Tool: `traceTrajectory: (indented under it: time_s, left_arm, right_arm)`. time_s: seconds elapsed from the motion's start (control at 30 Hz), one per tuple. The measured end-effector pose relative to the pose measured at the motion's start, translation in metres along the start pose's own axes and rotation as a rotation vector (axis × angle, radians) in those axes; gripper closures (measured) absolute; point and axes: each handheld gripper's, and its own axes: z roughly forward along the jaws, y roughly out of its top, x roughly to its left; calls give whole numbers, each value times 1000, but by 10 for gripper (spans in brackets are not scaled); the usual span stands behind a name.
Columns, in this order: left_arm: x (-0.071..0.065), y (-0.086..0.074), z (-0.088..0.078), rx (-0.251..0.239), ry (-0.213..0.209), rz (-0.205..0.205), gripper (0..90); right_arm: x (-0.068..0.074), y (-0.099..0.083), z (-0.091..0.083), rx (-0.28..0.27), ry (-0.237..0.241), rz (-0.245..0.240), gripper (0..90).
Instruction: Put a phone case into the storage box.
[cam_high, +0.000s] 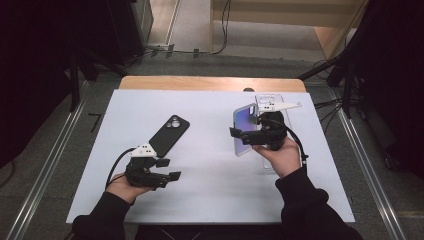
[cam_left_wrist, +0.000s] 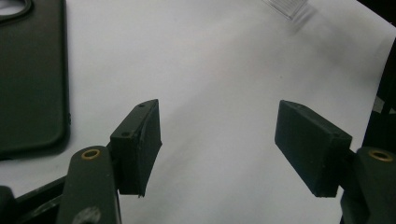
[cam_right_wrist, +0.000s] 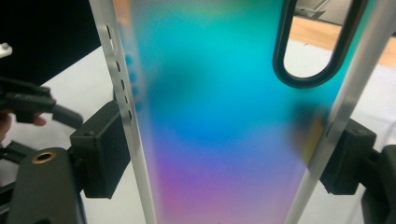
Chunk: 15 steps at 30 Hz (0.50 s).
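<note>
The right gripper (cam_high: 250, 136) clamps a translucent phone case with an iridescent blue-to-purple back (cam_high: 244, 129) across its width, one black pad on each clear side rail, holding it upright above the white table mat (cam_high: 210, 200). The left gripper (cam_high: 167, 170) rests with jaws spread wide and empty, a matte black phone case (cam_high: 169, 135) lying flat just beyond its left jaw. The slick, flexible rails could bow or slide between the small pads, so the held case might twist loose and drop onto the clear case (cam_high: 270, 102) lying behind it.
</note>
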Motion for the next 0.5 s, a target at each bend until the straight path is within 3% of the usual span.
traceTrajectory:
  time_s: [0.5]
  left_arm:
    - [0, -4, -6, 1, 11, -35, 317]
  right_arm:
    - [-33, 15, -20, -51, -93, 51, 162]
